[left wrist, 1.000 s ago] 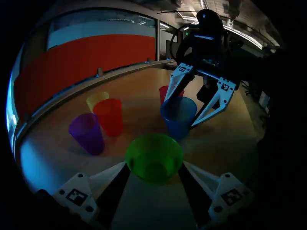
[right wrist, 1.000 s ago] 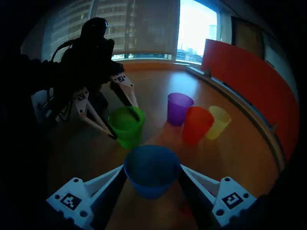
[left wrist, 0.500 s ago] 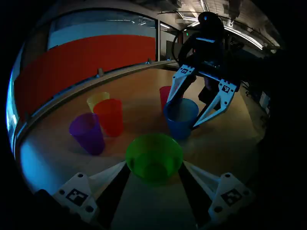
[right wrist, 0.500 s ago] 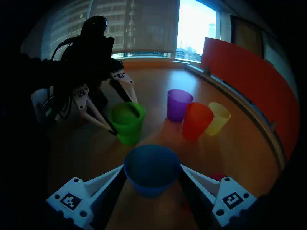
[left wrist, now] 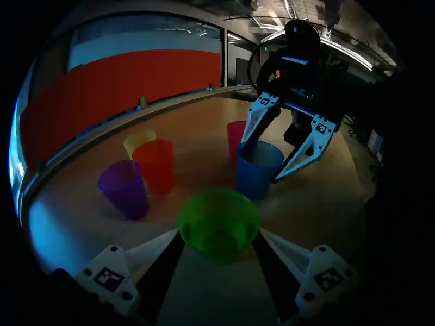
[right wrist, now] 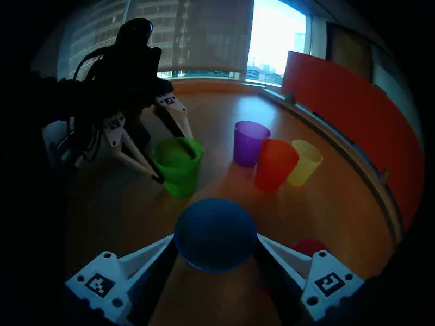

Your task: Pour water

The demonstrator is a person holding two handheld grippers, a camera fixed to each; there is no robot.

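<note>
Blue cup [right wrist: 215,234] is gripped between both fingers of the right gripper [right wrist: 215,242], over the wooden table [right wrist: 337,217]. Whether its base is set down cannot be told. A green cup [left wrist: 218,225] is clamped the same way by the left gripper [left wrist: 218,237], near the blue one but apart from it. No water can be made out in either. A purple cup [right wrist: 250,142], an orange cup [right wrist: 274,164] and a yellow cup [right wrist: 304,162] are grouped close together; a red cup [left wrist: 235,138] is seen just behind the blue cup.
</note>
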